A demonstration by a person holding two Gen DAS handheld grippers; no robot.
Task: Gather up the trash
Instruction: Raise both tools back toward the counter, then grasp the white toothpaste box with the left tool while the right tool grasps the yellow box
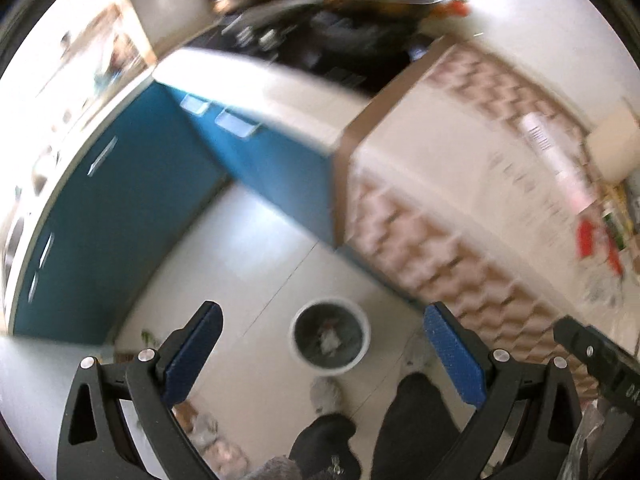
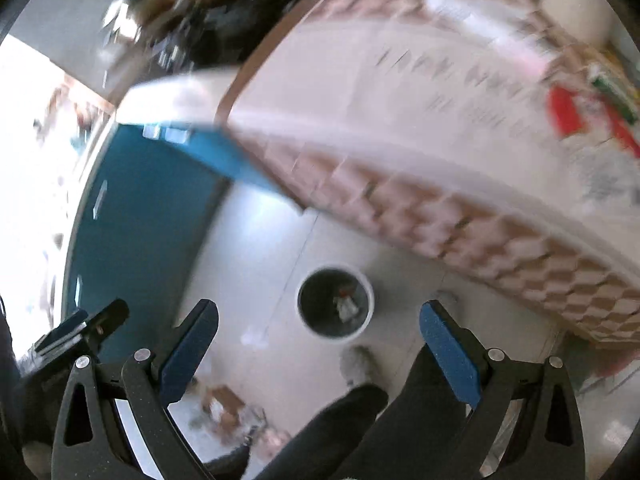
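A round white trash bin (image 1: 330, 338) stands on the pale floor below me, with crumpled paper trash (image 1: 330, 340) inside. It also shows in the right wrist view (image 2: 335, 301), with trash (image 2: 347, 305) at its bottom. My left gripper (image 1: 322, 346) is open and empty, held high above the bin. My right gripper (image 2: 319, 340) is open and empty, also above the bin. The right gripper's body shows at the left view's lower right edge (image 1: 600, 360). Both views are blurred.
A table with a patterned cloth (image 1: 460, 184) and scattered items (image 1: 600, 232) is at the right. Blue cabinets (image 1: 120, 208) stand at the left. My legs and slippers (image 1: 404, 412) are beside the bin. Small clutter (image 2: 228, 404) lies on the floor.
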